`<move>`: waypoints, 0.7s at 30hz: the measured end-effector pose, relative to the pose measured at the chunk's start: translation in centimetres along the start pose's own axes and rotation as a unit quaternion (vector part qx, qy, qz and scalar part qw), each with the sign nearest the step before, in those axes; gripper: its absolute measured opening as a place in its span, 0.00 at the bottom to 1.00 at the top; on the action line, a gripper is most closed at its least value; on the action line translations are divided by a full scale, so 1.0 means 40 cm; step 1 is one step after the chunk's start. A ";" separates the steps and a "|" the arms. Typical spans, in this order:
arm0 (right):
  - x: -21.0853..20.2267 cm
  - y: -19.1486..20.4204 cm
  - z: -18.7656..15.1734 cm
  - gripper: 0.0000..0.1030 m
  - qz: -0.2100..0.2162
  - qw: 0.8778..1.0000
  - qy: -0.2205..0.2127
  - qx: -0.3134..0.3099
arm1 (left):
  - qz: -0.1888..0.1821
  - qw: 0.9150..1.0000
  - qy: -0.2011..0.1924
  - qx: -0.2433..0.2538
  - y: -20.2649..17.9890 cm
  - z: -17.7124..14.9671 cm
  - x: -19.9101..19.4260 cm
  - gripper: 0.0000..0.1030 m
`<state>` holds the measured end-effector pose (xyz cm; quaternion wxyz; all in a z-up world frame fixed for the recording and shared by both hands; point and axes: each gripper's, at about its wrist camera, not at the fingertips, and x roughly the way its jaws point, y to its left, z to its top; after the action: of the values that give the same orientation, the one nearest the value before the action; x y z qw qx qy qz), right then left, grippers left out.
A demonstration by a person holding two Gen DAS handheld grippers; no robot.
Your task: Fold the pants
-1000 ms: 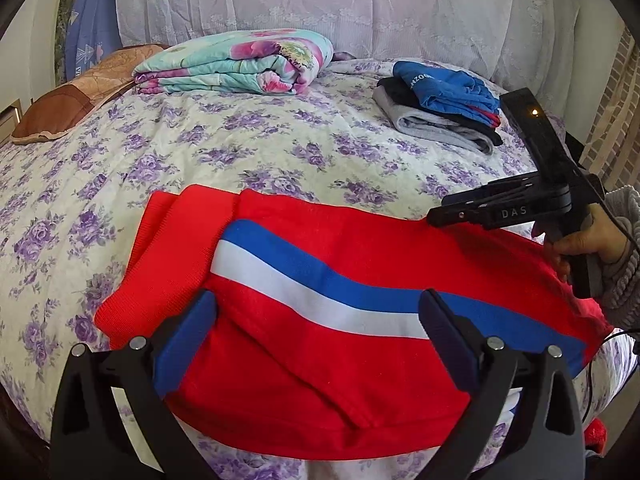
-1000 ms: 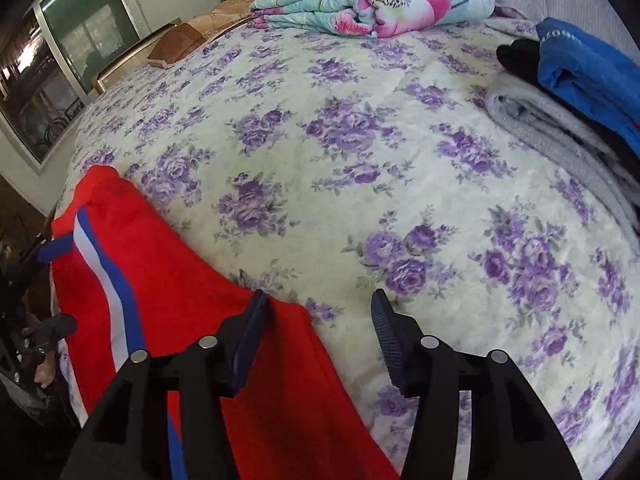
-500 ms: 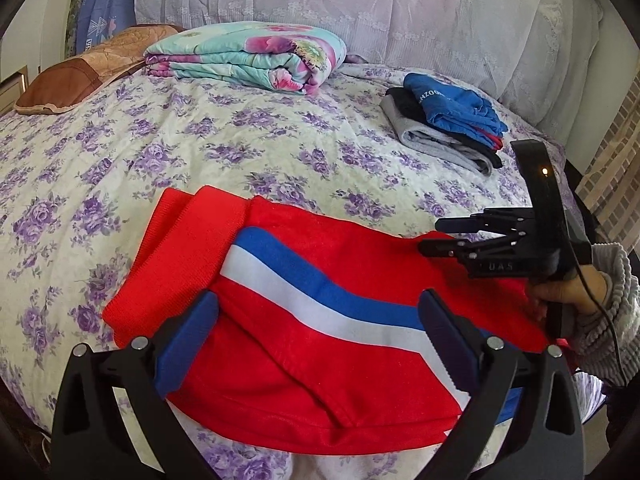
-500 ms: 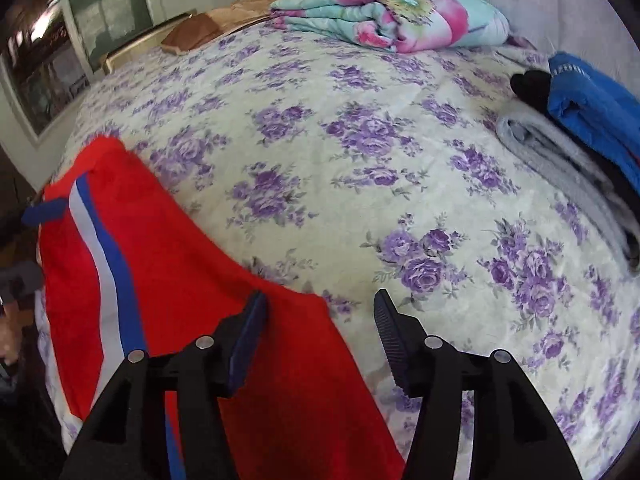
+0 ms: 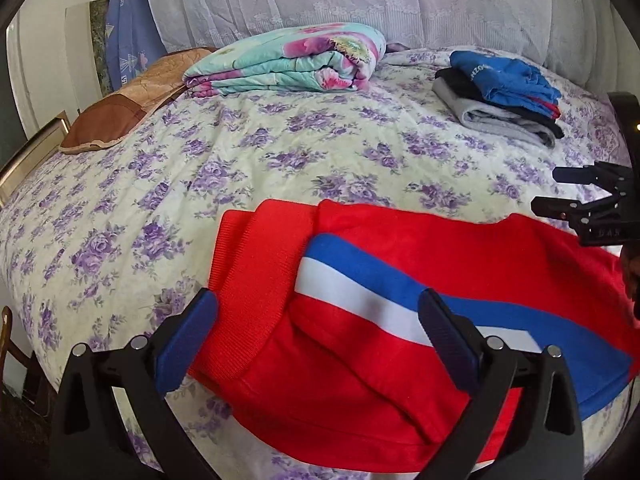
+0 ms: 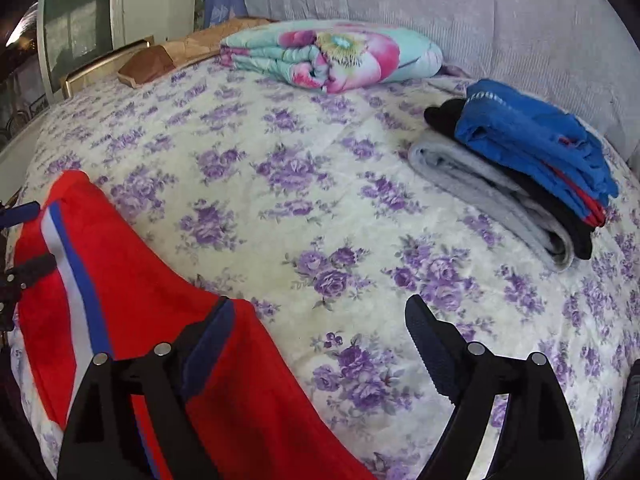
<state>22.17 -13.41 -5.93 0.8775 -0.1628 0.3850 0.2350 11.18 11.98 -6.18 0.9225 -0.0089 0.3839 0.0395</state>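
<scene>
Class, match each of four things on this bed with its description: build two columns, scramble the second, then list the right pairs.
Things:
1. red pants
2. floral quilt
3. blue garment
4. brown pillow

Descriptions:
A. on top of the stack of folded clothes
B. at the bed's far left edge
C. folded by the lace drape at the back
D. spread on the near side, with a blue and white stripe

Pairs: 1-D, 2-C, 3-A, 4-B
</scene>
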 end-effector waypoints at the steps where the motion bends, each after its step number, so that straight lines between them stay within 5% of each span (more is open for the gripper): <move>1: -0.010 0.001 -0.003 0.88 -0.006 1.000 -0.001 -0.006 | -0.016 1.000 -0.005 -0.010 0.006 0.005 -0.009 0.95; 3: 0.020 0.003 -0.016 0.94 -0.028 0.999 0.028 -0.020 | -0.031 0.999 -0.002 -0.011 0.006 0.018 0.001 0.95; 6: 0.073 -0.022 -0.044 0.94 -0.026 0.997 0.066 -0.003 | 0.024 0.999 0.038 -0.001 0.011 0.026 0.087 0.95; 8: 0.016 -0.046 -0.047 0.95 -0.037 0.998 0.031 0.036 | 0.016 0.998 0.047 -0.026 0.029 0.023 0.091 0.95; 15: -0.308 -0.137 -0.149 0.96 -0.053 0.982 -0.109 0.146 | -0.069 0.994 -0.023 -0.082 0.058 0.027 -0.062 0.95; 21: -0.483 -0.206 -0.365 0.96 -0.052 0.946 -0.158 0.279 | -0.109 0.993 -0.048 -0.024 -0.051 -0.010 -0.146 0.95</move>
<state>6.40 -32.66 -0.05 0.9483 0.1081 0.2829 0.0948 6.94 9.53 -2.35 0.9384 -0.0703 0.3344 -0.0515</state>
